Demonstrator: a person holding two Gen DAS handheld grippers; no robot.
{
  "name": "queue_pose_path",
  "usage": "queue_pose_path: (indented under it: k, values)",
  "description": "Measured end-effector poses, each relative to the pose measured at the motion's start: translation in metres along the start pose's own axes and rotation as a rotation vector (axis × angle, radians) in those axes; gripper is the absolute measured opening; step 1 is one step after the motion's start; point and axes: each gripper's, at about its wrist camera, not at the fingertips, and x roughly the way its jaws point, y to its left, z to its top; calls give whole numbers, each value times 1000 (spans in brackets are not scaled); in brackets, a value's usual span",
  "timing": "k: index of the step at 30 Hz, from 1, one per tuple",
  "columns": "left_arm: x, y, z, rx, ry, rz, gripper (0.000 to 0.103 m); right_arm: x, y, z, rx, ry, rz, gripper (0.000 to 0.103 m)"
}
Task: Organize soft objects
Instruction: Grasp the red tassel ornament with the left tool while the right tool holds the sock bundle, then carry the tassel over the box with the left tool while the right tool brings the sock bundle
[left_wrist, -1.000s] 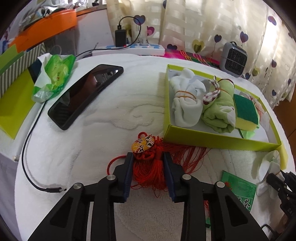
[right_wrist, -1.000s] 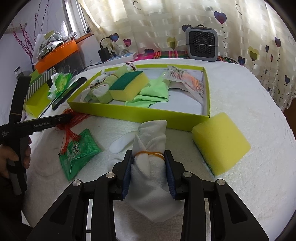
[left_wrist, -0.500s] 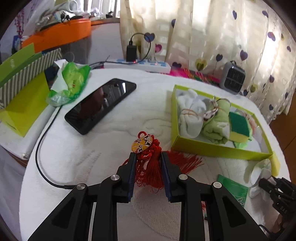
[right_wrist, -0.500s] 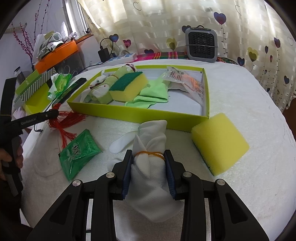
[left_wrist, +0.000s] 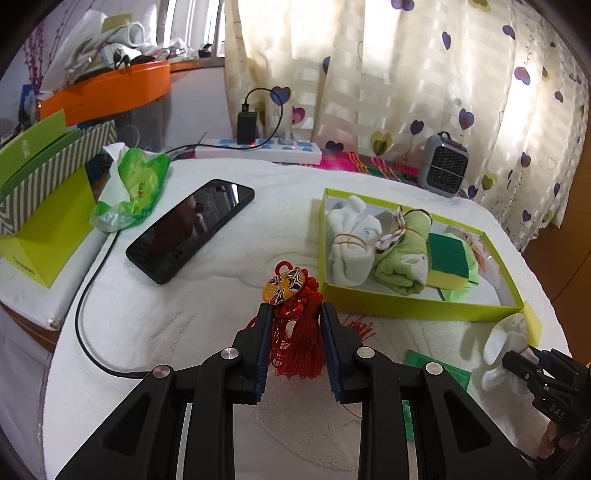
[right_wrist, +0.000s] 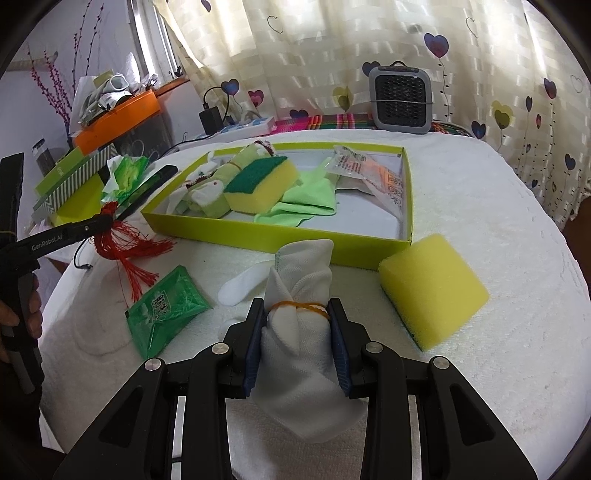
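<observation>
The left hand-held gripper (left_wrist: 295, 314) was clamped on a red tassel ornament (left_wrist: 295, 332), its two pads pressing the bunched cords just below a painted mask charm (left_wrist: 283, 287) that stuck out past the fingertips; in the right wrist view the tassel's loose threads hung from that gripper above the white towel-covered table (right_wrist: 498, 229). The right hand-held gripper (right_wrist: 297, 317) was closed around a rolled white cloth (right_wrist: 299, 314) bound with a yellow rubber band (right_wrist: 299, 305), the roll's upper end reaching toward the near wall of a lime-green box (right_wrist: 280, 236). Just left of the roll lay a green foil packet (right_wrist: 166, 304), and to its right a plain yellow sponge (right_wrist: 432, 295) rested on the table close to the box's corner. Inside the box, seen from the left wrist, a banded white roll (left_wrist: 349, 247) lay against a green rolled cloth (left_wrist: 402, 258), with a green-topped sponge (left_wrist: 448, 262) beside that; the right wrist view also showed a light green cloth (right_wrist: 310, 195) and a clear plastic packet (right_wrist: 369, 173) further along. Left of the box a black phone (left_wrist: 192, 229) lay on the table, near a green plastic bag (left_wrist: 133, 188). Beyond it stood a white power strip (left_wrist: 258, 149), and behind the box a small grey heater (left_wrist: 445, 164) before a heart-print curtain (left_wrist: 406, 74).
</observation>
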Motion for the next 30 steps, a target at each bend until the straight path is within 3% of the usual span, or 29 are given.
queue_pose_path:
  k: [30]
  values:
    - [-48, -26, 27, 74, -136, -66, 24, -38, 3, 21, -11, -130, 3, 35]
